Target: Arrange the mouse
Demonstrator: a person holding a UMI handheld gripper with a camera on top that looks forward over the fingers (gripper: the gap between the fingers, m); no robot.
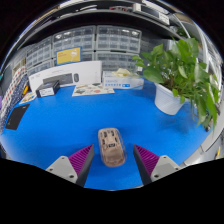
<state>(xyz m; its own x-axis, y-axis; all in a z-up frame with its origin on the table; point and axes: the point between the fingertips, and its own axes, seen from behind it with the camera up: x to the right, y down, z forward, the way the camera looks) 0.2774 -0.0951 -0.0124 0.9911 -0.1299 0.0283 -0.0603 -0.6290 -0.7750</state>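
A tan and brown patterned mouse (111,146) lies on the blue table mat (70,120), lengthwise along my view. My gripper (112,160) is open, its purple-padded fingers (80,160) standing at either side of the mouse's near end. A strip of blue mat shows between each pad and the mouse, so neither finger touches it. The mouse rests on the mat by itself.
A potted green plant (182,75) in a white pot stands at the right. A white keyboard (65,74) and papers (93,89) lie at the far edge, a dark object (16,117) at the left. Grey drawer shelves (95,45) rise behind.
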